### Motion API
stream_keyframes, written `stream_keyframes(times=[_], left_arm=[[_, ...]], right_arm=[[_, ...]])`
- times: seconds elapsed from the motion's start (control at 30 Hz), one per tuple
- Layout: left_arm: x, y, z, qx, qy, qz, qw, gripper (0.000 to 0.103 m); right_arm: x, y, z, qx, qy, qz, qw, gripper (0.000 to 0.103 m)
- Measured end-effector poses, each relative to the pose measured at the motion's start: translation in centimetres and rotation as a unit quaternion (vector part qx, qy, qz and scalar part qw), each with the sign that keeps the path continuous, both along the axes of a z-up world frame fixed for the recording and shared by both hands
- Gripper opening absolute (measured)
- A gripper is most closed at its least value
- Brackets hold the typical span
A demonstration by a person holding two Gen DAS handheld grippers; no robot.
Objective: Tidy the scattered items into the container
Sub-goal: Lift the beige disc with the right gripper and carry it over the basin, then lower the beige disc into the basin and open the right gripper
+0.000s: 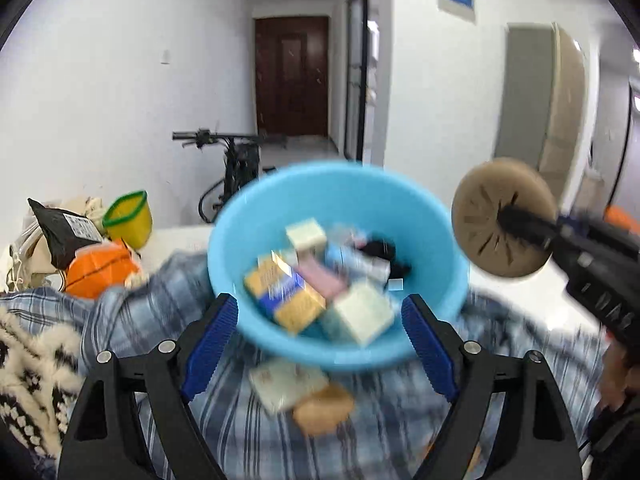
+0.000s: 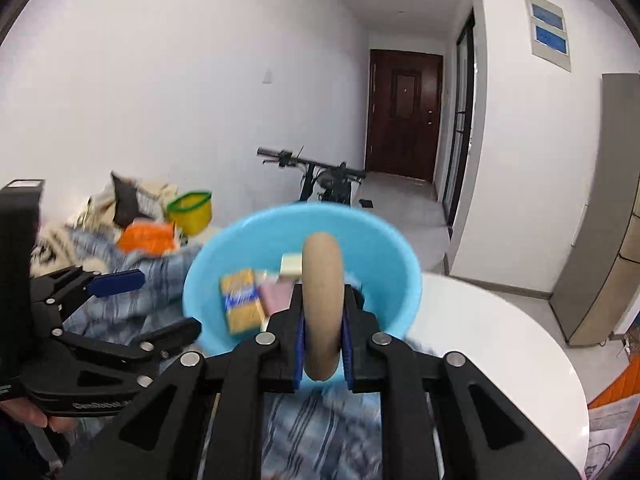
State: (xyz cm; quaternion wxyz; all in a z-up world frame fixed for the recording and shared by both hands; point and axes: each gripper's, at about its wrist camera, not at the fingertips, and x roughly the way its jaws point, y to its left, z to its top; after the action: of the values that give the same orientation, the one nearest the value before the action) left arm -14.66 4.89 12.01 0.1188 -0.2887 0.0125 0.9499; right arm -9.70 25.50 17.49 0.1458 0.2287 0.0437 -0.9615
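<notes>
Left jaws spread, empty | right jaws pinching tan disc (image 2: 322, 308) | plaid cloth (image 1: 280, 432) on white table (image 2: 500, 344)

White walls (image 1: 120, 60), dark wooden door (image 1: 291, 76) down hallway, parked bicycle (image 1: 232, 168), grey cabinet (image 2: 608, 208)

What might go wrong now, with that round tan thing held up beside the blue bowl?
The tan disc is pinched only at its edge by the right gripper, so it might twist loose. The blue basin sits on rumpled striped cloth and might tip. A pale box lies by the open left gripper, easily knocked.
</notes>
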Motion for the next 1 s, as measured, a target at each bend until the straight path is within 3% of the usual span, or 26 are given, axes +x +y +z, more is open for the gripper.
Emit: stream_keyframes(times=[0.07,0.17,0.33,0.5,0.63,0.77,0.83,0.9,1.0], left_arm=[[-0.8,-0.2,1.5,0.024,0.013,-0.007,0.9996,0.086],[-1.5,-0.4,2.7,0.029,0.03,0.01,0.9991,0.086],[-2.7,-0.3,2.9,0.027,0.032,0.005,0.9991,0.086],[-5.6,0.0,2.7,0.047,0.037,0.015,0.9981,0.086],[-9.7,-0.2,1.5,0.053,0.009,0.026,0.9982,0.086],[-13.6,0.5,0.2,0.032,-0.022,0.027,0.9989,0.086],[-15.5,0.5,-1.1,0.018,-0.058,0.058,0.9965,0.086],[-16.7,0.4,-2.4,0.043,-0.084,0.063,0.9936,0.086],[-17.7,1.3,-3.6,0.012,-0.11,0.046,0.9928,0.086]], right_arm=[[-1.1,0.4,0.5,-0.019,0.002,-0.008,1.0,0.014],[-1.3,1.0,0.8,-0.044,0.014,-0.008,0.999,0.014],[-0.7,0.5,1.2,-0.03,0.037,-0.001,0.999,0.014],[-5.1,-0.4,1.0,-0.029,0.013,-0.016,0.999,0.014],[-9.2,-0.3,-0.2,-0.037,-0.023,-0.02,0.999,0.014],[-12.9,-0.9,-1.4,-0.03,-0.05,-0.019,0.998,0.014],[-14.3,-1.2,-2.3,-0.029,-0.068,-0.011,0.997,0.014],[-15.5,-1.3,-3.3,-0.034,-0.088,-0.007,0.996,0.014],[-16.5,-0.8,-4.6,-0.052,-0.111,-0.011,0.992,0.014]])
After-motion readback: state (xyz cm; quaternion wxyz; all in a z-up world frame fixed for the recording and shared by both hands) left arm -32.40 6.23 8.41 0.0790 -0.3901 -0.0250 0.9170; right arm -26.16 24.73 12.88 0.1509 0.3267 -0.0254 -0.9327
